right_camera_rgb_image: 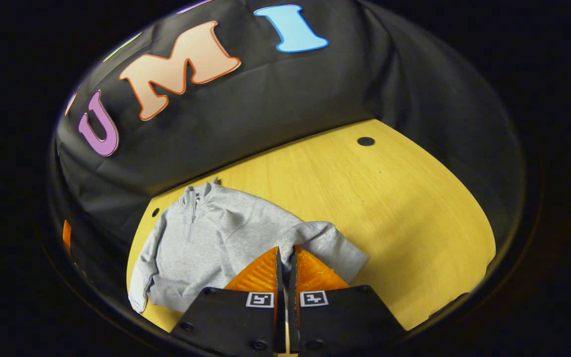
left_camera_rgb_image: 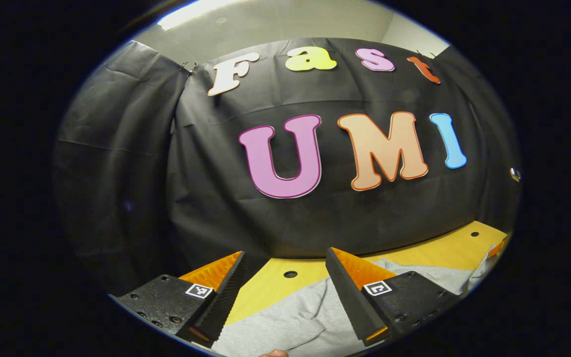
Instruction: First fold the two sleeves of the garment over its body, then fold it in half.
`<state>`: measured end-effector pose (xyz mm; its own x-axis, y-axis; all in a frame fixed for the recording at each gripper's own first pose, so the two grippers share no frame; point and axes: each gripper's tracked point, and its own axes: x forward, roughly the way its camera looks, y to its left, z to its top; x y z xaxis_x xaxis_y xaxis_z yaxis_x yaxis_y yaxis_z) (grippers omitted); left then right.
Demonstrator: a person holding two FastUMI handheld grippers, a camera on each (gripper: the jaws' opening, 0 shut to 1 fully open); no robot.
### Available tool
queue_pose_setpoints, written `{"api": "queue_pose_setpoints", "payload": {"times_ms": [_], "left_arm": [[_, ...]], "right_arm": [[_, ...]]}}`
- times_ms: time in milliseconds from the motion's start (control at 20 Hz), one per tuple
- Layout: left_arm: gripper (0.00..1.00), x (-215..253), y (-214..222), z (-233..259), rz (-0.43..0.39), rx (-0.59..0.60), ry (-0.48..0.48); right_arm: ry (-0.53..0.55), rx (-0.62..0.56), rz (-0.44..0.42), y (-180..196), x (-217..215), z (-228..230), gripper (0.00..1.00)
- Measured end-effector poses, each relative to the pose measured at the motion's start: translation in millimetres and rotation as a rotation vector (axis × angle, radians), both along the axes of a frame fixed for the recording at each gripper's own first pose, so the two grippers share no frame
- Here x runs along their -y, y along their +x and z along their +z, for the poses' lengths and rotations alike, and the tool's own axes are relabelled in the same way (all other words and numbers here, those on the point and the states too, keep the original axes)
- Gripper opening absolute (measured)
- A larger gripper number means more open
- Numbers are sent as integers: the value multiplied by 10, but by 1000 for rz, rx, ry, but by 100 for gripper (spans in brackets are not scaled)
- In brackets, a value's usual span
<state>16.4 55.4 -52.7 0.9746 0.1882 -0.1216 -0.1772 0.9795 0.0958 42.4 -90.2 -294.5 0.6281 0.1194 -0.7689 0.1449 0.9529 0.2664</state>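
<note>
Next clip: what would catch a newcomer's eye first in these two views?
A grey zip-neck sweatshirt lies flat on the yellow wooden table, one sleeve drawn up in a fold. The right gripper is closed at that fold. The left gripper hangs open above the grey cloth.

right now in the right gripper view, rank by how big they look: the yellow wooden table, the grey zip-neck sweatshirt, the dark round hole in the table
1. Yellow wooden table, largest.
2. Grey zip-neck sweatshirt, spread flat, its lower edge hidden behind the right gripper.
3. Dark round hole, smallest; it lies farther from the camera, but the gap is too wide to doubt.
</note>
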Motion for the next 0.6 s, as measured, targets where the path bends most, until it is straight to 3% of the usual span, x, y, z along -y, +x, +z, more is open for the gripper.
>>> {"api": "queue_pose_setpoints", "payload": {"times_ms": [300,350,400,600], "left_arm": [[94,-436,-166,0,71,-1,11],[90,-510,-199,-1,85,-2,11],[94,-592,-234,-18,99,-4,11],[94,-890,-406,-44,155,-12,10]], "right_arm": [[21,48,91,356,-639,134,5],[26,52,104,388,-756,142,5],[30,55,117,430,-862,153,5],[59,63,167,574,-1323,187,5]]}}
